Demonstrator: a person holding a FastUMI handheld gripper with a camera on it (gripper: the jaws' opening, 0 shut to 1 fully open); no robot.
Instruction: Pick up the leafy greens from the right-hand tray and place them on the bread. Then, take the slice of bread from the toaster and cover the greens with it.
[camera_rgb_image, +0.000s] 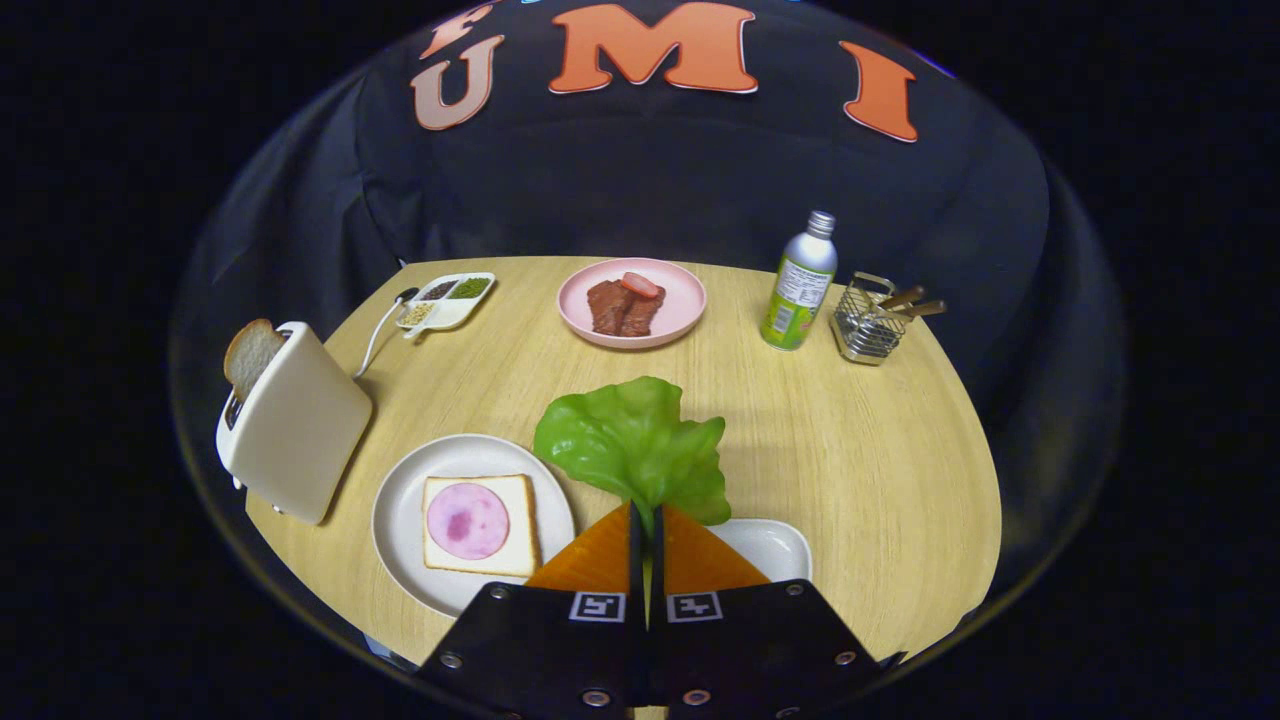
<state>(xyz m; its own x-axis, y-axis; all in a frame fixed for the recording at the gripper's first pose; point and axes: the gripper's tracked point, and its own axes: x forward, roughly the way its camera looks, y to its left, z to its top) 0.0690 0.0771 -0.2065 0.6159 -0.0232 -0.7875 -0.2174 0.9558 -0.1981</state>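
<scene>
The gripper (645, 520) has its two orange fingers (590, 565) pressed together on the stem end of the leafy greens (630, 440). The leaf stands up just ahead of the fingertips, clear of the table (850, 450).

Beneath and to the right of the fingers lies the white tray (775, 545), partly hidden by them. To the left of the fingers sits a white plate (400, 520) carrying a slice of bread (510, 530) topped with a round of pink ham (467, 520).

Further left stands a white toaster (295, 430) with a second bread slice (250, 355) projecting from its slot.

Beyond the greens, a pink plate (680, 300) holds pieces of brown meat (620, 308). Left of it is a divided condiment dish (447, 300). Right of it stand a green-labelled bottle (798, 285) and a wire basket (868, 325) holding utensils.
</scene>
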